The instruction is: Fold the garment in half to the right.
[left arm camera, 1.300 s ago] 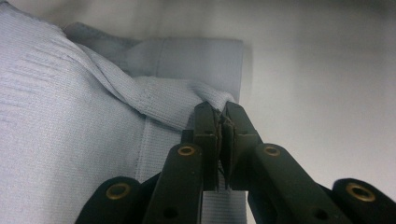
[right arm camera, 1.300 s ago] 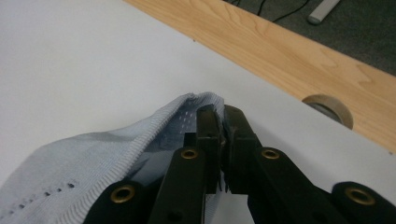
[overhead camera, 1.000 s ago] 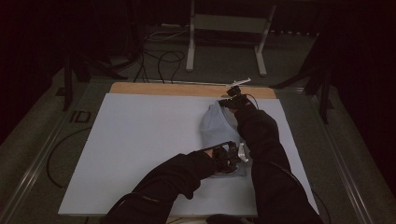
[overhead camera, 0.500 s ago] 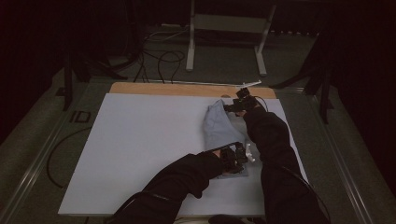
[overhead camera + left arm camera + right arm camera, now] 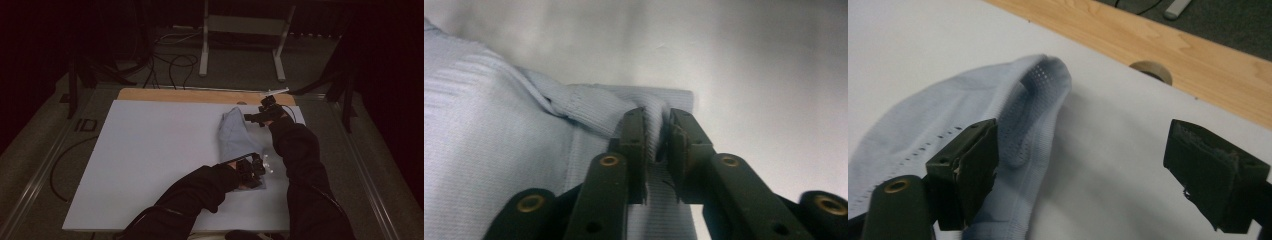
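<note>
The white worktop [image 5: 150, 160] carries one pale blue sock [image 5: 235, 137], lying lengthwise near the right edge, its toe toward the far right corner beside the bare wooden strip [image 5: 190, 96] along the far edge, its ribbed cuff toward the near edge.

The person's dark sleeves come in from the near side. The left gripper [image 5: 250, 172] sits low at the cuff end; the right gripper [image 5: 262, 116] hovers at the toe end, just beside the cloth.

What has changed is at the toe. A second ago the right gripper was clenched there; its fingers [image 5: 973, 165] have just been opening and now stand released and wide apart, one beside the perforated toe [image 5: 1040, 85], the other over bare worktop, nothing pinched between them. The toe lies down on its own.

At the cuff, the left gripper's fingers [image 5: 634, 145] have just been easing apart a little, yet a ridge of ribbed cuff [image 5: 655, 120] is bunched between them and they look to be grasping it.

I judge the sock laid out straight: the far end is let go, the near end about to follow.
</note>
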Demonstrator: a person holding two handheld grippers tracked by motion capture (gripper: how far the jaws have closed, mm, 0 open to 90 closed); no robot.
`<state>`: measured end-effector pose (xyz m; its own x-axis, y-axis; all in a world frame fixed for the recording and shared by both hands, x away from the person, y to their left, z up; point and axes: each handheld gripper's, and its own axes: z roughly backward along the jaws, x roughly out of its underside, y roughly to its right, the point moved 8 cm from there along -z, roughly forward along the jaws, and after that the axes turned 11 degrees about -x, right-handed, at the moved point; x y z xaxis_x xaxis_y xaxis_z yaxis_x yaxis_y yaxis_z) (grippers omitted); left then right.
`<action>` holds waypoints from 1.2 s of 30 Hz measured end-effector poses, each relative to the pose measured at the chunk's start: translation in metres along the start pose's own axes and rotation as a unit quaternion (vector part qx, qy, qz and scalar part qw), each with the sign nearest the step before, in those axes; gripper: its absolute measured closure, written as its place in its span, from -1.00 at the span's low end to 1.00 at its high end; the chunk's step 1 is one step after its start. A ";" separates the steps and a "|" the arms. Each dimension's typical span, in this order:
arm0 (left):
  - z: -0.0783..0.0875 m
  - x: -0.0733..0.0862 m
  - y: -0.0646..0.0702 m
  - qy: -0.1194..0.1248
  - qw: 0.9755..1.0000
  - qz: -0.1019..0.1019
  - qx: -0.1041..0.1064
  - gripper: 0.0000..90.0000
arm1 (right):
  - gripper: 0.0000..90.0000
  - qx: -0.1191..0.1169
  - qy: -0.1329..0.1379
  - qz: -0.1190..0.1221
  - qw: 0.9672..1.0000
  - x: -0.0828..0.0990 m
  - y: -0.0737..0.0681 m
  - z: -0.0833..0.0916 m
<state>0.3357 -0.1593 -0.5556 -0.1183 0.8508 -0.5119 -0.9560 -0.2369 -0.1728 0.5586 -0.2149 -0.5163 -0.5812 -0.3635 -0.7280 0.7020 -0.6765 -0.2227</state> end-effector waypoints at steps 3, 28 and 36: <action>0.003 -0.002 0.003 0.006 1.000 -0.002 0.008 0.62 | -0.69 -0.001 0.004 0.002 1.000 -0.002 -0.002 0.004; 0.065 -0.002 -0.005 0.067 0.997 0.021 -0.007 -0.77 | -0.78 -0.036 0.051 0.031 0.998 -0.008 -0.038 0.032; 0.094 0.024 -0.034 0.096 0.994 0.051 -0.030 -1.00 | -0.78 -0.051 0.062 0.053 0.995 -0.006 -0.063 0.036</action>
<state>0.3405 -0.0863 -0.4827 -0.1542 0.7167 -0.6801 -0.9232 -0.3497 -0.1592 0.5028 -0.1928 -0.4749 -0.4511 -0.3442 -0.8234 0.7984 -0.5679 -0.2000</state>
